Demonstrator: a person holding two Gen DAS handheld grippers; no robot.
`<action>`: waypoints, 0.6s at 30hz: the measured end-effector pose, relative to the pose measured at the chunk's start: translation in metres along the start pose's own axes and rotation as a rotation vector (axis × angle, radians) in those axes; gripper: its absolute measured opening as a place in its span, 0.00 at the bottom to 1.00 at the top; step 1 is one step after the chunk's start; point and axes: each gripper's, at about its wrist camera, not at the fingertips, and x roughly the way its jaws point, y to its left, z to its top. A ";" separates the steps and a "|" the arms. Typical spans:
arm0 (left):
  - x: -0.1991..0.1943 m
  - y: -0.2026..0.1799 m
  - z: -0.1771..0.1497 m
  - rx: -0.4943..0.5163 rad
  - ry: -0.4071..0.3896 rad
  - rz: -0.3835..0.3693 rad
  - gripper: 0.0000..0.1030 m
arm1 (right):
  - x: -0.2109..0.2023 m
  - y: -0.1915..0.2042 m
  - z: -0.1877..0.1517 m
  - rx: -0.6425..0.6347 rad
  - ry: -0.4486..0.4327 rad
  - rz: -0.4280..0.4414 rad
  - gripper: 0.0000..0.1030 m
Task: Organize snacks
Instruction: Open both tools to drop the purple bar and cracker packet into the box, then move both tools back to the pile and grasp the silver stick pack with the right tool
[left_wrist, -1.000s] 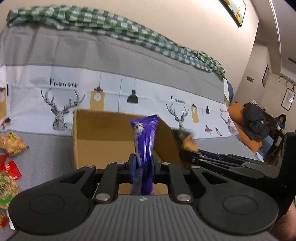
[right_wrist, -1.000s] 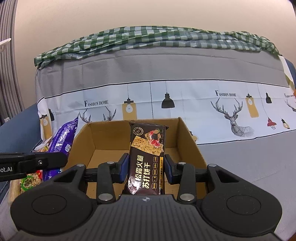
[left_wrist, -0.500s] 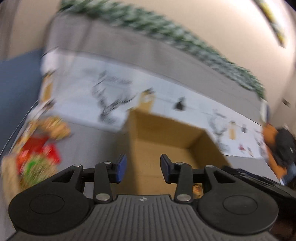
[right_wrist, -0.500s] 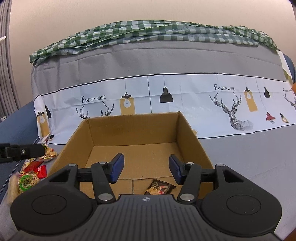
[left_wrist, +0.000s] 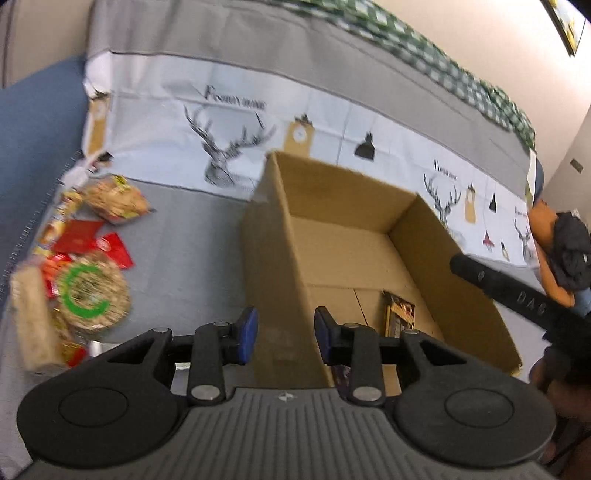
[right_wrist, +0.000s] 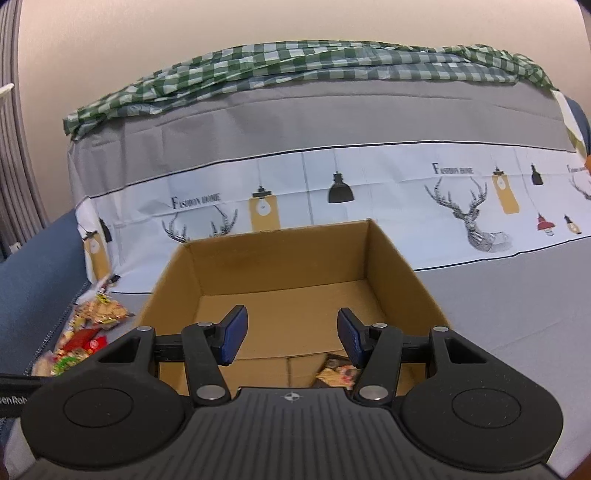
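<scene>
Box: cardboard box stood open-topped on the grey cloth-covered surface, its left wall under the left gripper in the left wrist view.
Snack in box: dark cracker packet lay flat on the box floor near the front right corner; in the right wrist view it showed just beside the right finger.
Purple packet: a sliver of purple wrapper showed below the right finger of the left gripper, probably inside the box, though the view there was too cramped to be sure.
Loose snacks: pile of packets lay on the surface to the left of the box, well apart from it, among them a round green-ringed pack and red sachets.
Left gripper: fingers spread with nothing between them but the box wall behind; they had just been closing a little.
Right gripper: fingers spread wide and empty above the box interior.
Backdrop: printed cloth with deer and lamps, green checked cloth on top.
</scene>
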 end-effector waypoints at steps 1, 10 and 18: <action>-0.006 0.005 0.004 -0.002 -0.005 0.003 0.36 | -0.001 0.003 -0.001 0.001 -0.005 0.008 0.54; -0.040 0.091 0.027 -0.058 -0.018 0.083 0.36 | -0.010 0.068 -0.007 -0.058 -0.035 0.209 0.24; -0.034 0.147 0.018 -0.282 0.016 0.207 0.35 | -0.014 0.138 -0.024 -0.162 0.008 0.397 0.24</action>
